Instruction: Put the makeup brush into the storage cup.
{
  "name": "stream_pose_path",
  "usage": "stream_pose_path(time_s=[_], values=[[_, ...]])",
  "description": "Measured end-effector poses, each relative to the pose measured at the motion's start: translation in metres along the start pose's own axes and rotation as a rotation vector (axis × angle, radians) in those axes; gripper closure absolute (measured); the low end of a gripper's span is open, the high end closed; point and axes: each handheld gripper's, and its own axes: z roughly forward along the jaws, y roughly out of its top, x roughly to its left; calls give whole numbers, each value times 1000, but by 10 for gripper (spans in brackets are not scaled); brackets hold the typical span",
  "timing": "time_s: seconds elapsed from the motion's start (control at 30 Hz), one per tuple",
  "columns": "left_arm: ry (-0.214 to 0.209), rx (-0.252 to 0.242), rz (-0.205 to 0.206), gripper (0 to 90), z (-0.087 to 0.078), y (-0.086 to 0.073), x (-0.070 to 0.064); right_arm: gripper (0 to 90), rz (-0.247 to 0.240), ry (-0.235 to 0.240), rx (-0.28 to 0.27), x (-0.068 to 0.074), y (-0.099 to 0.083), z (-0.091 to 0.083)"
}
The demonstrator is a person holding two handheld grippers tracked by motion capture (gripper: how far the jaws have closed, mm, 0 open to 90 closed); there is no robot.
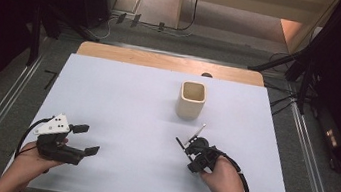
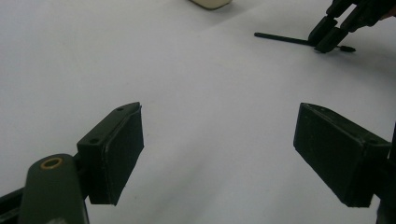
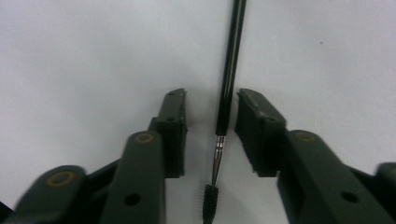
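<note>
A thin black brush [image 3: 227, 79] with a small bristle head lies flat on the white table [image 1: 122, 99]. My right gripper [image 3: 210, 100] straddles it, jaws part open, with a gap on each side of the handle, narrower at the right jaw. In the high view the brush [image 1: 199, 130] points from the right gripper [image 1: 188, 143] toward a cream square cup [image 1: 191, 99]. My left gripper [image 1: 87, 139] rests at the table's near left, wide open and empty. In the left gripper view the left gripper [image 2: 219, 116] faces the brush [image 2: 280, 38] and the right gripper [image 2: 329, 35] farther off.
The cup stands upright at the table's middle back, a short way beyond the brush. A wooden strip [image 1: 163, 60] borders the table's far edge. Dark stands and cables [image 1: 294, 63] lie on the floor around the table.
</note>
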Motion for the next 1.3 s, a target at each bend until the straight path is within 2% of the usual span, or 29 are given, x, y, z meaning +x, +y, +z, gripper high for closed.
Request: stream_pose_path(time_s=[0.23, 0.37, 0.53, 0.7, 0.8, 0.83, 0.87, 0.9, 0.93, 0.97, 1.07, 1.1, 1.13, 1.2, 1.23, 1.3], values=[[0, 0, 0, 164, 0, 0, 0, 860, 8, 5, 7, -2, 0, 0], [0, -1, 0, 164, 0, 0, 0, 864, 28, 19, 14, -3, 1, 0], [-2, -4, -2, 164, 0, 0, 0, 867, 28, 33, 18, -5, 0, -1], [-2, -5, -1, 164, 0, 0, 0, 867, 36, 67, 10, -10, -1, -1], [-2, -5, -1, 164, 0, 0, 0, 868, 58, 94, -7, -13, -3, -2], [-2, -5, -1, 164, 0, 0, 0, 868, 63, 109, -34, -15, -4, -5], [-2, -5, -1, 164, 0, 0, 0, 868, 63, 109, -34, -15, -4, -5], [-2, -5, -1, 164, 0, 0, 0, 868, 61, 126, -70, -17, -4, -10], [-2, -5, -1, 164, 0, 0, 0, 868, 61, 126, -70, -17, -4, -10], [-2, -5, -2, 164, 0, 0, 0, 868, 62, 147, -101, -18, -5, -12], [1, -16, -1, 164, -1, 1, 0, 868, 88, 210, -123, -21, -5, -13], [1, -16, -1, 164, -1, 1, 0, 868, 88, 210, -123, -21, -5, -13], [1, -21, -5, 164, -1, 1, 0, 868, 82, 244, -165, -24, -6, -14], [3, -17, -4, 164, -1, 1, 0, 868, 88, 252, -174, -24, -6, -15], [3, -14, -7, 164, -1, 1, 0, 868, 80, 255, -212, -25, -7, -19], [2, -13, -8, 164, 0, 1, 0, 868, 74, 266, -238, -25, -7, -20]])
